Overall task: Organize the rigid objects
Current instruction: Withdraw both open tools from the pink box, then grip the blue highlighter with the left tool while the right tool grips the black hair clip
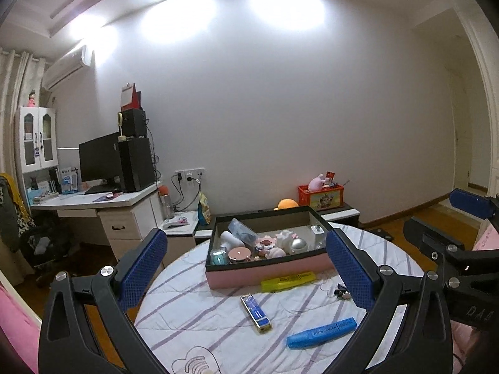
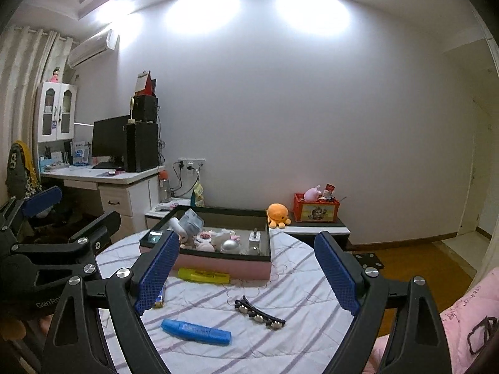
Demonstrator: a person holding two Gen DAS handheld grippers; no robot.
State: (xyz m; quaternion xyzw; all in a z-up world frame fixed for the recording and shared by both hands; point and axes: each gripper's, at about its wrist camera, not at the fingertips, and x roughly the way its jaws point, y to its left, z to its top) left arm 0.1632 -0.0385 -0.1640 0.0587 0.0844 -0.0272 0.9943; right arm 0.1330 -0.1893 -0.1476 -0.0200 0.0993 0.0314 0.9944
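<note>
A pink box with a black rim (image 1: pixel 318 218) (image 2: pixel 268 227) stands at the far side of a round table covered in a striped cloth (image 1: pixel 199 314) (image 2: pixel 299 336). It holds several small items. In front of it lie a yellow highlighter (image 1: pixel 288 281) (image 2: pixel 204 275), a blue-and-gold tube (image 1: pixel 255 312) (image 2: pixel 159 299), a blue highlighter (image 1: pixel 321 332) (image 2: pixel 196 332) and a black hair clip (image 1: pixel 343 293) (image 2: pixel 259 313). My left gripper (image 1: pixel 246 274) is open and empty above the table. My right gripper (image 2: pixel 246 275) is open and empty, to the right of the left one.
A desk with a monitor and speakers (image 1: pixel 118 162) (image 2: pixel 124 146) stands at the left. A low cabinet behind the table carries an orange plush (image 2: pixel 277 213) and a red crate (image 1: pixel 320 198) (image 2: pixel 315 208). Pink bedding (image 2: pixel 467 318) lies at the right.
</note>
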